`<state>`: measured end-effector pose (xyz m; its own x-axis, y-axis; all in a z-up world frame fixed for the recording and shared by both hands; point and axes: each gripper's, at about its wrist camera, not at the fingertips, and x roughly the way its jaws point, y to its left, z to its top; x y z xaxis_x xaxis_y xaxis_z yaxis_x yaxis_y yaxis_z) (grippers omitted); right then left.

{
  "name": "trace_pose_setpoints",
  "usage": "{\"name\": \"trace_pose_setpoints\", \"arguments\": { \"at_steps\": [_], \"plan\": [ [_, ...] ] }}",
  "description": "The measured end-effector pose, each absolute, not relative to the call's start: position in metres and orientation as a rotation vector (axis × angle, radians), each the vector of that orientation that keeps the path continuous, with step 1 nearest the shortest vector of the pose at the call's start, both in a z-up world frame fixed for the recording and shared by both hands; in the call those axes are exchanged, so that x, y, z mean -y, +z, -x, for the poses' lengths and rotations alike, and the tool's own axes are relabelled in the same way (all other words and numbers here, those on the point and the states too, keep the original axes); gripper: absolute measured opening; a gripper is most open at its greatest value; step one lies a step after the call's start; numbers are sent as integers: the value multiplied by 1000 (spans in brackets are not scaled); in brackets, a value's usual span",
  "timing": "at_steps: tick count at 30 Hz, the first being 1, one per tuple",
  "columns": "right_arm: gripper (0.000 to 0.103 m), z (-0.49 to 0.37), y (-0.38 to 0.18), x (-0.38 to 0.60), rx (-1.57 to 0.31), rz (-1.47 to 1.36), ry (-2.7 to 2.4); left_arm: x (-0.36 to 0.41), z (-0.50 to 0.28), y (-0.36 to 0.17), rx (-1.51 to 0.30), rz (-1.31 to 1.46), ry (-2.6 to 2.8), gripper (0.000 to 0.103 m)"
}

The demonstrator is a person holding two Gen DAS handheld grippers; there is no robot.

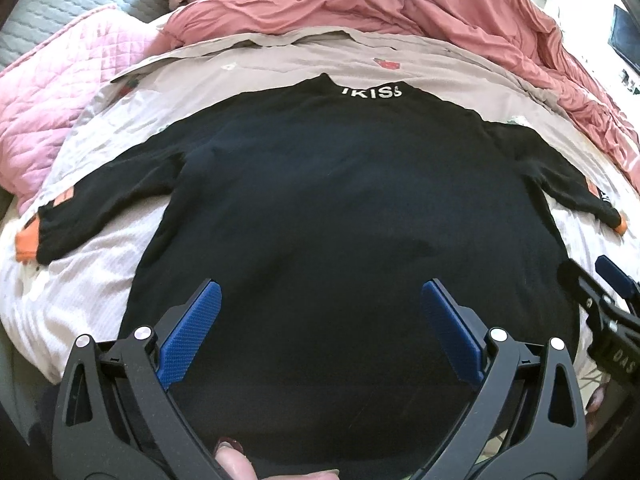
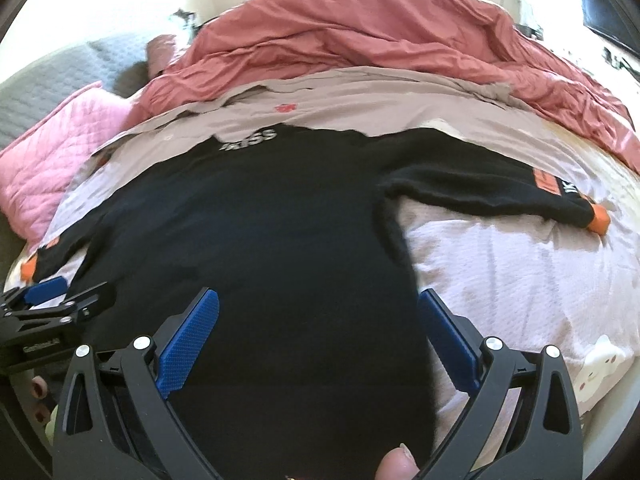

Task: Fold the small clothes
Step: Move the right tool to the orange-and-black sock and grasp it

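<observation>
1. The bed [image 1: 100,272], under a pale sheet, carries everything. A rumpled red duvet [image 1: 400,12] is heaped far beyond both tongs, and a pink quilted pillow [image 1: 60,92] sits off to the far left.
2. The black sweater [image 1: 340,208] lies flat and spread out directly ahead of both tongs, collar away from them with white lettering [image 1: 370,91] on it, hem nearest. One sleeve runs out to the left of the left tongs, the other to the right of the right tongs, each ending in an orange cuff [image 2: 599,219].
3. The left tongs [image 1: 320,312] are spread wide with nothing between the blue pads, poised over the hem's middle. The right tongs [image 2: 318,320] are equally wide apart and empty, over the sweater's right side edge; one pad sits over black knit, the other over bare sheet.
4. Risks, as I judge them: a pinch at this edge could catch the sheet along with the knit and drag the bedding up with the fold. Grabbing only the top layer would let the back layer slide and bunch. The soft mattress gives little to press against, so a fold could come out crooked.
5. Hard to read: the hem itself is cut off beneath the tongs' frames, the black fabric swallows creases and seams, and whether either pad touches cloth I cannot tell.
</observation>
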<state>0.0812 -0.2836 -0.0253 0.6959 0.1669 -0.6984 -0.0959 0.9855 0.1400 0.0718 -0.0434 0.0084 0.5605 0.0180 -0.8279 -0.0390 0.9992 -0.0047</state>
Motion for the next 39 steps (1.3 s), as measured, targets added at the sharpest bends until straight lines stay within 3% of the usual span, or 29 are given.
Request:
{"name": "trace_pose_setpoints", "arguments": {
  "at_steps": [17, 39],
  "plan": [
    [99, -137, -30, 396, -755, -203, -107, 95, -136, 1, -1003, -6, -74, 94],
    [98, -167, -52, 577, -854, -363, -314, 142, -200, -21, -1044, -14, -215, 94]
  ]
}}
